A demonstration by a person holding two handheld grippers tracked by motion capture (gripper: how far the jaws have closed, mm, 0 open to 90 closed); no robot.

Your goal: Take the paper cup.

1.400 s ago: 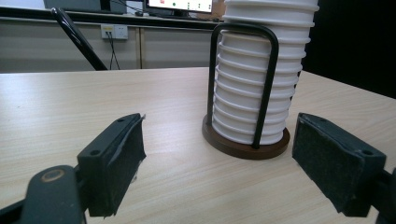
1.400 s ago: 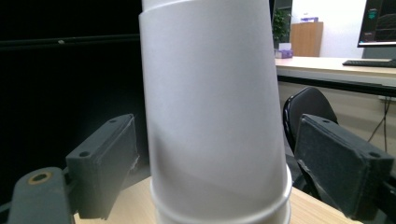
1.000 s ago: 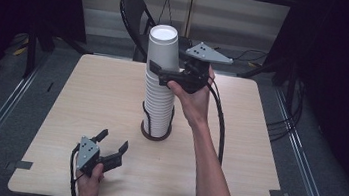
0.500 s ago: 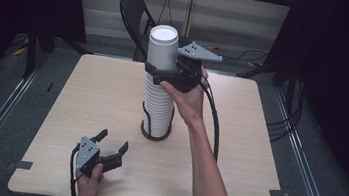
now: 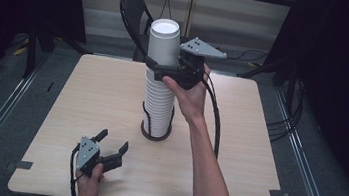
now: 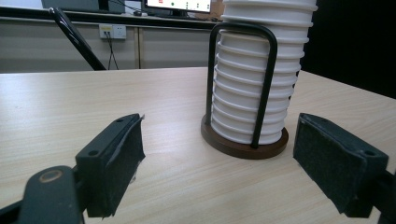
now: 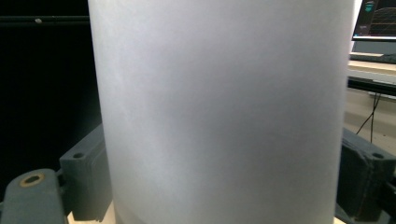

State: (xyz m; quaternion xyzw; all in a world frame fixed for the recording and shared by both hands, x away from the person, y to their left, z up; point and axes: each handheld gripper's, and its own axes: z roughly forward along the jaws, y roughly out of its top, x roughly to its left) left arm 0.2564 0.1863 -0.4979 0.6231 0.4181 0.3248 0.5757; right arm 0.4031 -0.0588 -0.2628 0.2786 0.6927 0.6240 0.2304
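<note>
A tall stack of white paper cups (image 5: 157,108) stands in a black wire holder on a round brown base (image 5: 155,134) at the middle of the table. My right gripper (image 5: 158,68) is shut on the top cup (image 5: 163,43), held upright at the top of the stack. In the right gripper view the cup's wall (image 7: 219,107) sits between both jaws. My left gripper (image 5: 112,147) rests open near the table's front left, with nothing in it. In the left gripper view its jaws stand wide apart, facing the stack (image 6: 259,79) and its base (image 6: 243,144).
The light wooden table (image 5: 256,153) has bare room all round the holder. A black folding chair (image 5: 135,10) stands behind the far edge. Cables run along the floor on the right.
My right gripper has shifted slightly left and up with the top cup in it. The left gripper has stayed put.
</note>
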